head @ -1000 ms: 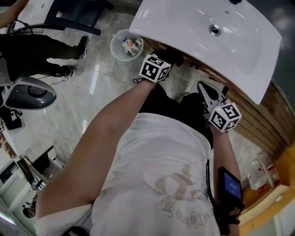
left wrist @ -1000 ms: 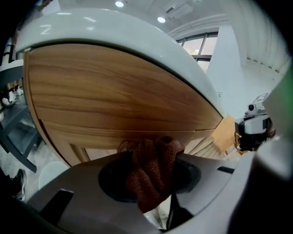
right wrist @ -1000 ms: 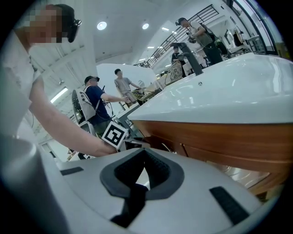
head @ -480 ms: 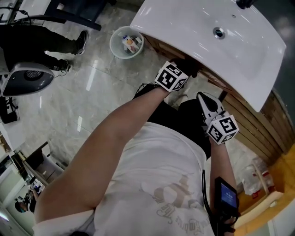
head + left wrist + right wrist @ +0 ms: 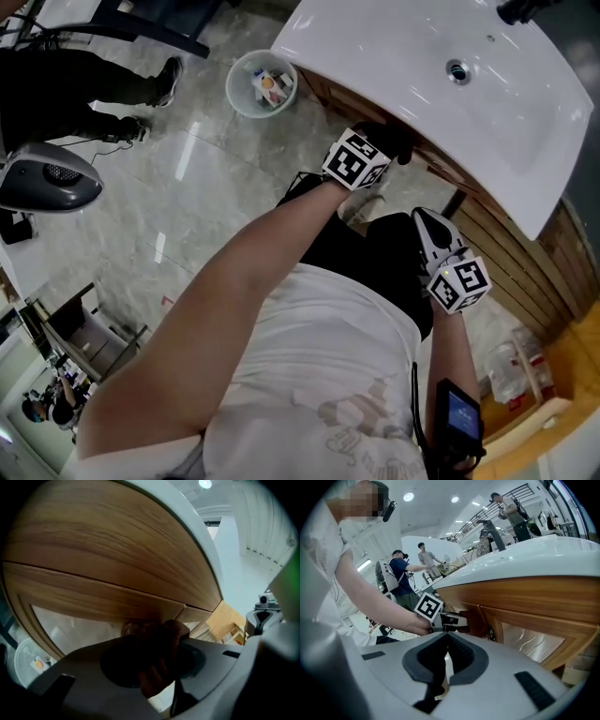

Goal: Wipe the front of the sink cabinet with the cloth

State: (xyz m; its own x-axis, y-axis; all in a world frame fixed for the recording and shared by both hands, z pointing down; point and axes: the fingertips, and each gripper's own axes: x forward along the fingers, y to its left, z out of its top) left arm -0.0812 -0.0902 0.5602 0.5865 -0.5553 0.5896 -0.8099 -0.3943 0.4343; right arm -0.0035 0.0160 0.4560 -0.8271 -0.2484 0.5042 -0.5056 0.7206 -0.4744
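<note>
1. Floor (image 5: 187, 178), left of and below the left gripper: pale marble, open room. Round white bin (image 5: 261, 86) holding small packets, by the cabinet's left end and well apart from the tool. Legs of a standing person (image 5: 103, 89) farther left.
2. Left gripper (image 5: 150, 663): jaws clamped on the cloth (image 5: 159, 637), a dark brown bunch filling the gap and bulging past the tips.
3. Cloth, placement: straight ahead of the left tips, pressed against the front of the sink cabinet (image 5: 103, 569), at the seam where the upper wood band meets the door frame. Shiny door panel (image 5: 70, 630) just below and left of the contact.
4. Edges round the left gripper: white sink (image 5: 422, 75) overhanging directly above, its rim close over the tool. Wood front running on to the right as far as a corner; free space below.
5. Right gripper (image 5: 442, 665): jaws together, nothing between them. Held off the cabinet, apart from the wood, with the cloth ahead and to its left. Open gap between tips and cabinet front.
6. Slatted wooden wall (image 5: 525, 253): right of the right gripper, near, closing off room on that side.
</note>
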